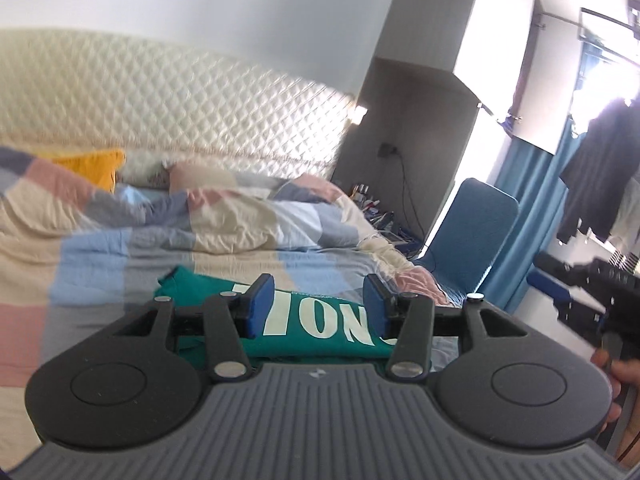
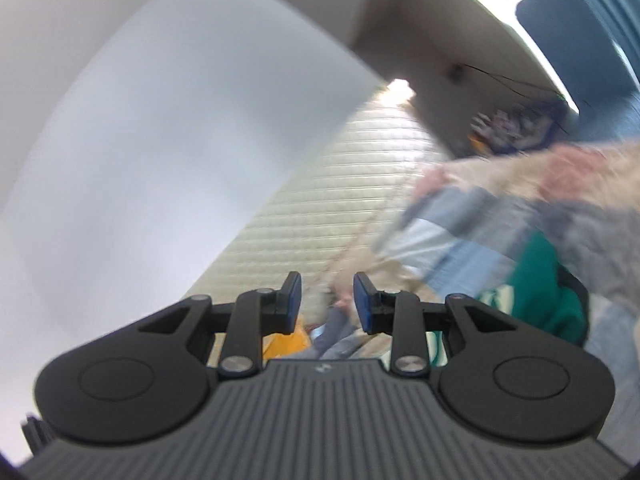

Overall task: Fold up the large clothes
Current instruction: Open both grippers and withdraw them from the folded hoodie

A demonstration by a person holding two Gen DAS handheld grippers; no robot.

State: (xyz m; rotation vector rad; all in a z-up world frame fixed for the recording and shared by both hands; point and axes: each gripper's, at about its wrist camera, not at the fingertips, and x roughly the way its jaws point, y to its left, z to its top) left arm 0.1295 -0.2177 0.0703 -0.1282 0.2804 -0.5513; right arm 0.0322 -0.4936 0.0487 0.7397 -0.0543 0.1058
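- Behind the bed (image 1: 80, 264) with its patchwork pastel quilt stands a cream quilted headboard (image 1: 168, 104); a blue chair (image 1: 468, 232) sits to the right.
- Folded green sweatshirt (image 1: 320, 324) with white lettering lies on the quilt, just ahead of the left gripper (image 1: 318, 306).
- Left jaws are spread apart, empty.
- Right gripper (image 2: 327, 302) is tilted, aimed at the wall, jaws parted and holding nothing; the picture is blurred.

rumpled quilt (image 1: 224, 220) behind, chair (image 1: 468, 236) right

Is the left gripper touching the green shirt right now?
Cannot tell. Left wrist view: left gripper, jaws open, overlaps the green shirt, showing neither contact nor gap.
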